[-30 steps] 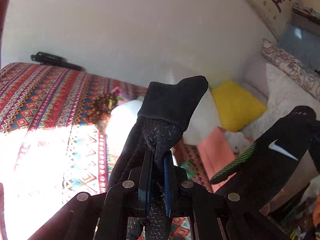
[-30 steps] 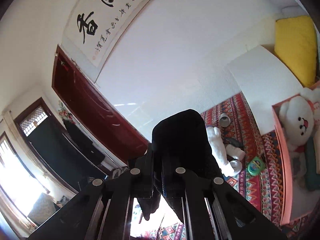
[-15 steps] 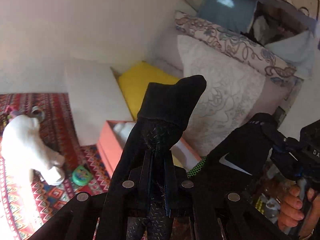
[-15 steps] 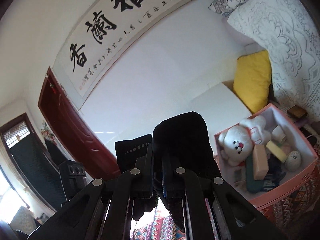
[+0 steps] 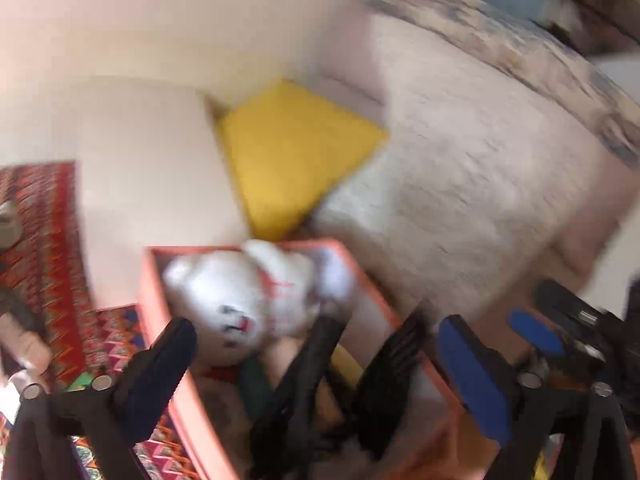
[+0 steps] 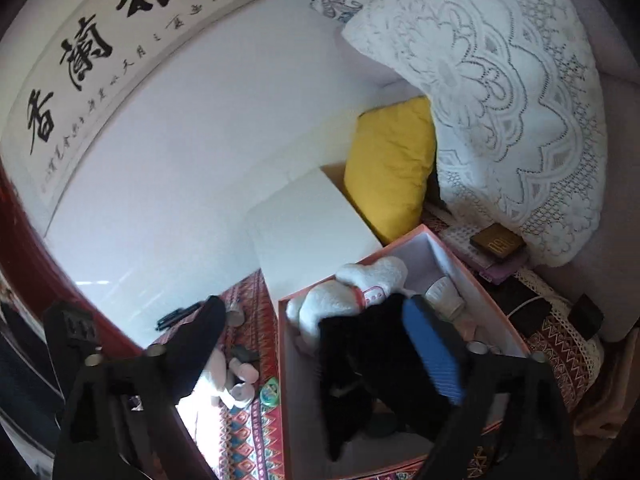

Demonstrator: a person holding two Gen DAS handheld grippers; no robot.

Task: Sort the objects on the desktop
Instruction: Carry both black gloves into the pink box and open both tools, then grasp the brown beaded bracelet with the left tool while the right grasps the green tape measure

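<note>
Gaping wide, both the left gripper [image 5: 316,364] and right gripper [image 6: 320,344] hold nothing above the pink box [image 6: 286,360].

Colours/patterns, both wrist views

Box [image 6: 285,380]: salmon-pink walls, white inside. Plush bear [image 6: 340,300]: white, red collar. Gloves [image 6: 360,368]: black. Cushion [image 6: 390,168]: plain yellow. Tablecloth [image 6: 250,436]: red ground, multicolour zigzag and diamond bands, showing along the box's left wall. Lace cover [image 6: 500,100]: white, floral openwork. Right gripper [image 6: 316,346] pad [image 6: 434,354]: blue, ribbed; frame black. Left gripper [image 5: 320,364] pad [image 5: 474,376]: blue. Scroll [image 6: 120,20]: off-white, black calligraphy. Foam block [image 6: 308,232]: white.
</note>
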